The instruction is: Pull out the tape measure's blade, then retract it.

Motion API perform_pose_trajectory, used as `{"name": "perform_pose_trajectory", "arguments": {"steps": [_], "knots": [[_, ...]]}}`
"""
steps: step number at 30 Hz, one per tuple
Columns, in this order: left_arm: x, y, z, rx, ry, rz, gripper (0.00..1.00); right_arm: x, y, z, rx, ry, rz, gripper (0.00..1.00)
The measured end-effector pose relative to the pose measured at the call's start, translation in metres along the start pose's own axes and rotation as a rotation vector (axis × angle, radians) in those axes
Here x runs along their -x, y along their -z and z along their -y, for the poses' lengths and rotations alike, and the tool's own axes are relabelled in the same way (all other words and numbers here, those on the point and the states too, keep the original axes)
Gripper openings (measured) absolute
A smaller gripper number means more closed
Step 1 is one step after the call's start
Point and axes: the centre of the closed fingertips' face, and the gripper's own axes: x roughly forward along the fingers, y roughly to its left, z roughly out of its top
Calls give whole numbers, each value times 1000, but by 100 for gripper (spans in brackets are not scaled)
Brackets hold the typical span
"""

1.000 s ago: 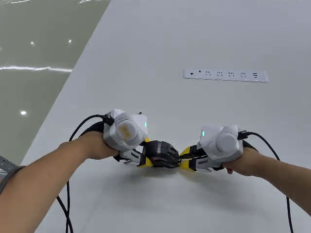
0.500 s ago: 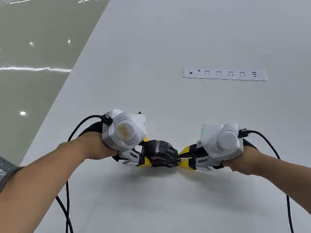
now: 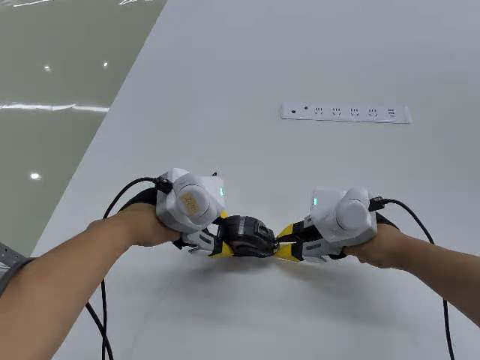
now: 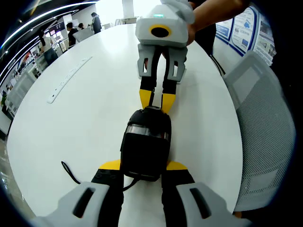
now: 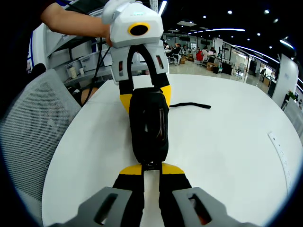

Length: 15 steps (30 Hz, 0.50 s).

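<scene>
Item: black hard-cased tape measure [image 3: 244, 235], lying on its side on the white worktable [image 3: 225, 75], directly between the two grippers and touching both.

Left gripper [image 4: 144, 165]: jaws set to the width of the case, yellow tips clamped on its two flanks at the rear half.

Right gripper [image 5: 151, 169]: jaws narrow, yellow tips drawn close about the small dark end tab [image 5: 150, 165] at the case mouth. They appear to pinch it, though the contact itself is too small to confirm. No length of blade shows between tab and case.

Handling, as judged: the case is rigid, compact and fairly heavy for its bulk, with smooth sides that may slip, so the broad flanks are the right hold. The blade is likely thin, springy steel that kinks if bent sideways and snaps back hard on release. The tab is the only purchase, and a straight, level pull along the line of the right gripper's jaws suits it.

Also present: thin black strap [image 5: 190, 105] beside the left gripper, and a white socket strip [image 3: 346, 113] well beyond both grippers.
</scene>
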Motion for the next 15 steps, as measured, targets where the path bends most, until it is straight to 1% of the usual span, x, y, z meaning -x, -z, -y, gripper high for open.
{"name": "perform_pose_trajectory", "arguments": {"steps": [6,15], "knots": [[-1,-1,0,-2,2,2,26,2,5,-1,0,-1,-10,9],[-1,-1,0,-1,0,1,26,3,5,-1,5,-2,-8,9]]}}
